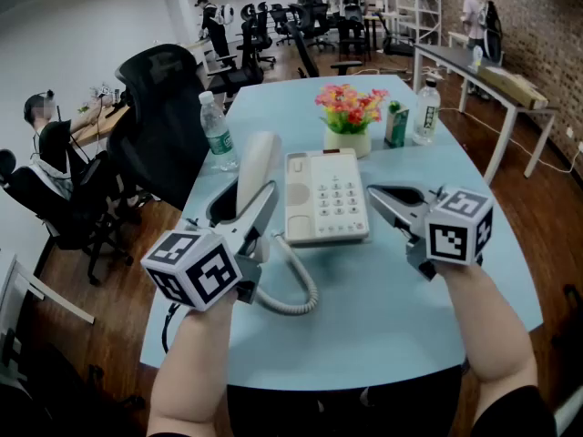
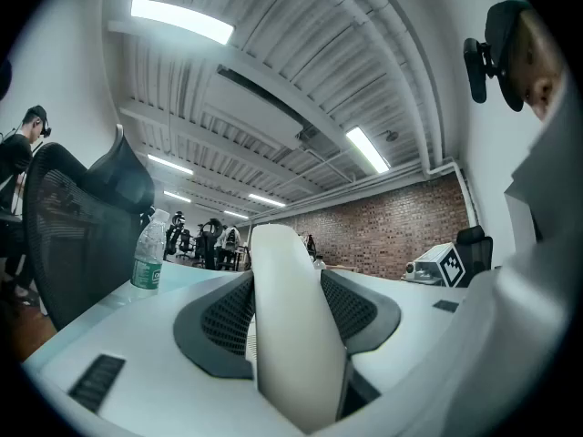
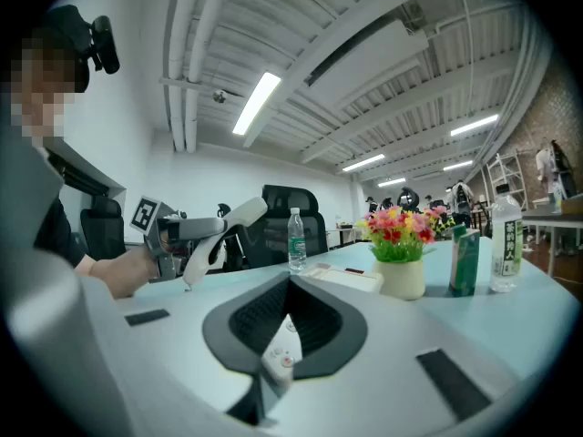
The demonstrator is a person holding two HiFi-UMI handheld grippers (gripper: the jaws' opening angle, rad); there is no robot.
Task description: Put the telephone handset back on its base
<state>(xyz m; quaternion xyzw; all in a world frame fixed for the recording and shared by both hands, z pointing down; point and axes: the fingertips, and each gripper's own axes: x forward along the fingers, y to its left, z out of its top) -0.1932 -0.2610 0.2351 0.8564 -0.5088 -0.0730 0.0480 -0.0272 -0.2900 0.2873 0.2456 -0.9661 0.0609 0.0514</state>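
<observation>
The white handset point(image 1: 258, 167) stands raised and nearly upright just left of the white telephone base point(image 1: 325, 197). My left gripper point(image 1: 244, 206) is shut on its lower half, and the ribbed pads press both sides of the handset point(image 2: 291, 335). A coiled cord point(image 1: 296, 285) loops from the handset toward the base. The cradle on the base's left side holds nothing. My right gripper point(image 1: 373, 192) hovers right of the base, jaws together with nothing held. In the right gripper view, the handset point(image 3: 223, 226) and the left gripper point(image 3: 182, 239) show at the left, and the base point(image 3: 346, 279) lies ahead.
On the light blue table point(image 1: 392, 308) behind the base stand a flower pot point(image 1: 351, 116), a green carton point(image 1: 395, 126) and a clear bottle point(image 1: 425, 112). A water bottle point(image 1: 217, 133) stands at the table's left edge beside a black office chair point(image 1: 164, 126).
</observation>
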